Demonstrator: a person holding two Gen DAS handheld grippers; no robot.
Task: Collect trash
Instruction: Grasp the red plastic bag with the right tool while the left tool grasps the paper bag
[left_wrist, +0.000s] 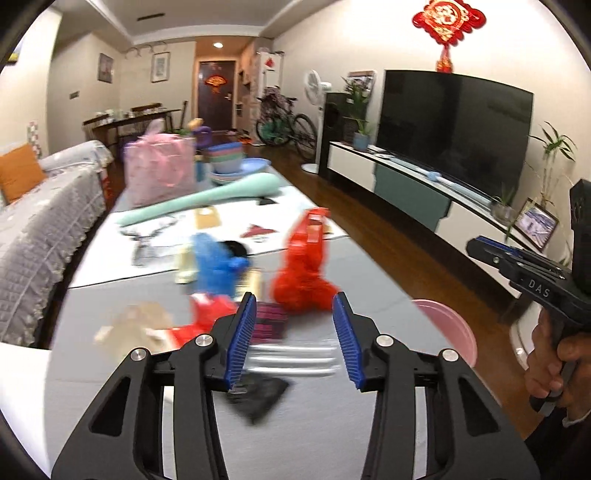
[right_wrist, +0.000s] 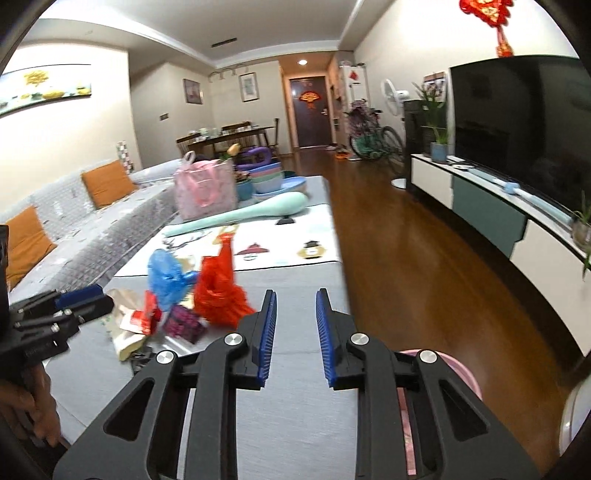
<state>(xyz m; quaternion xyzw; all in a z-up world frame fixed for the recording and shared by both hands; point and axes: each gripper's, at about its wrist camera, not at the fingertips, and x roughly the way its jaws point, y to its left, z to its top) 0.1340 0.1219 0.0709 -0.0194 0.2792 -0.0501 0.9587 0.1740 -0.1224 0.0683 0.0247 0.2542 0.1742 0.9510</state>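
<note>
I hold both tongs empty, my left gripper (left_wrist: 294, 325) spread wider than my right gripper (right_wrist: 295, 325); I should pinch the red bag (left_wrist: 303, 269) by its crumpled top (it looks flimsy).

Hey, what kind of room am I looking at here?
Most likely a home living room: a large television on a low cabinet, a covered sofa with orange cushions, and a dining table farther back.

two plastic bags lie on the table, one red plastic bag (right_wrist: 218, 291) and one blue plastic bag (right_wrist: 166, 277), beside one dark patterned wrapper (right_wrist: 183, 323), with one pink bin (left_wrist: 448, 328) near right and two orange cushions at far left.
</note>
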